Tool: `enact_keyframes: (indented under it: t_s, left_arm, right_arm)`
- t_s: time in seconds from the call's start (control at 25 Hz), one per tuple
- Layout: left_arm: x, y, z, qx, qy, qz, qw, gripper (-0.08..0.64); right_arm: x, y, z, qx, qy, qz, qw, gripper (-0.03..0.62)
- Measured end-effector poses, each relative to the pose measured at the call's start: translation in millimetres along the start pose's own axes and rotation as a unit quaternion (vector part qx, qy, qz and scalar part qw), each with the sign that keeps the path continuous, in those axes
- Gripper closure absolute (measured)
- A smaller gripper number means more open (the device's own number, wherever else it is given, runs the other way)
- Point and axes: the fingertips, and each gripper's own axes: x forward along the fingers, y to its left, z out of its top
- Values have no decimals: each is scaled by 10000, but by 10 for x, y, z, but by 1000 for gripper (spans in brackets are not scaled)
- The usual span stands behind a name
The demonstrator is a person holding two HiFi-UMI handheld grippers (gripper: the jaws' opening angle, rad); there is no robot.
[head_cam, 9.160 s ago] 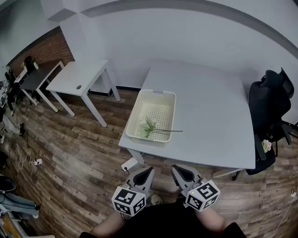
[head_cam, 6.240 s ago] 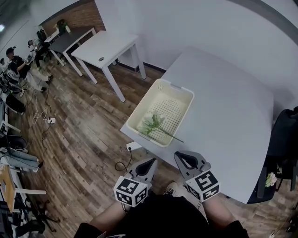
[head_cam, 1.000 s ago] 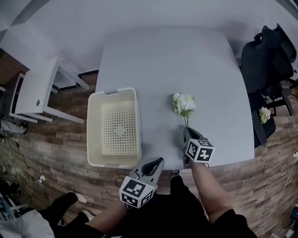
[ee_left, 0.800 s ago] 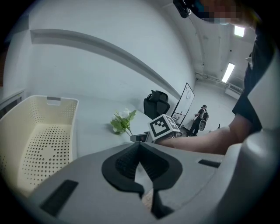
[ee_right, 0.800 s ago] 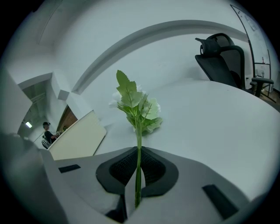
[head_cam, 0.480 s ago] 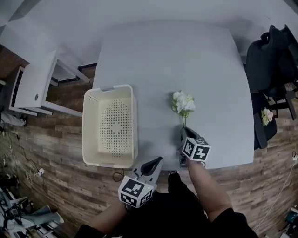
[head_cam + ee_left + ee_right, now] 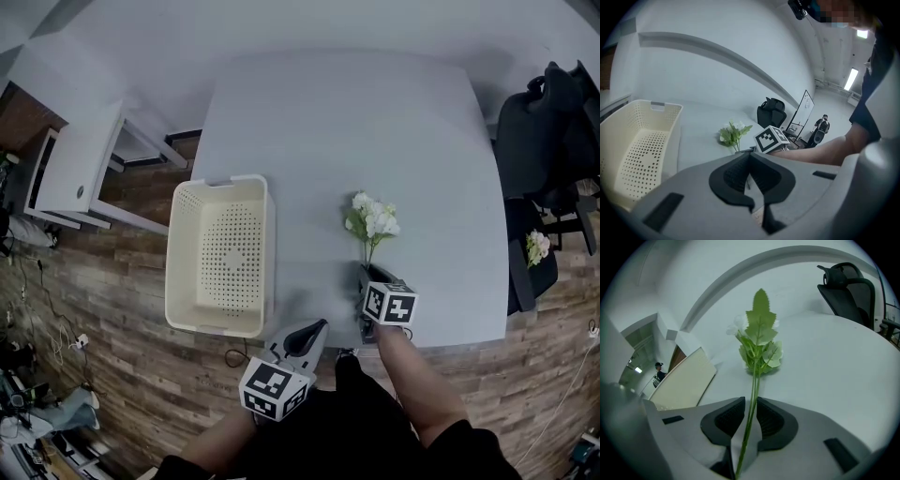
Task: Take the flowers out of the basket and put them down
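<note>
right claw opening slightly, flower stem between its parted jaws.

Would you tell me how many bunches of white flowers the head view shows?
2. One white-flowered, green-stemmed bunch lies on the grey table, its stem between the opening jaws of the right gripper; a smaller bunch sits by the black office chair. None seems hidden.

No legible text, brand, number or sign in any view. Only black-and-white square code patterns, without letters or digits, on the marker cube of the left gripper at 6 o'clock of the head view. Same on the right gripper at 4 o'clock.
</note>
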Motion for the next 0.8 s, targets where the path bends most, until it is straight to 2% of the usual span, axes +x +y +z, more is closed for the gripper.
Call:
enact_keyframes:
  t_s: [0.08, 0.48, 0.72, 0.8]
  left_arm:
    - [-4, -32, 13, 4, -41, 62, 10000, 554]
    - [-59, -176, 111, 40, -289, 369, 9989, 554]
    - [-138, -228, 186, 85, -430, 568, 9974, 554]
    - [-181, -231, 207, 94, -475, 647, 9967, 554]
  right_arm:
    - [-11, -3, -7, -49, 66, 51, 10000, 500]
    - [-129, -86, -8, -443, 250, 125, 9986, 460]
    - [-444, -41, 99, -624, -53, 223, 9978, 460]
    - [-612, 71, 191, -970, -318, 303, 9943, 462]
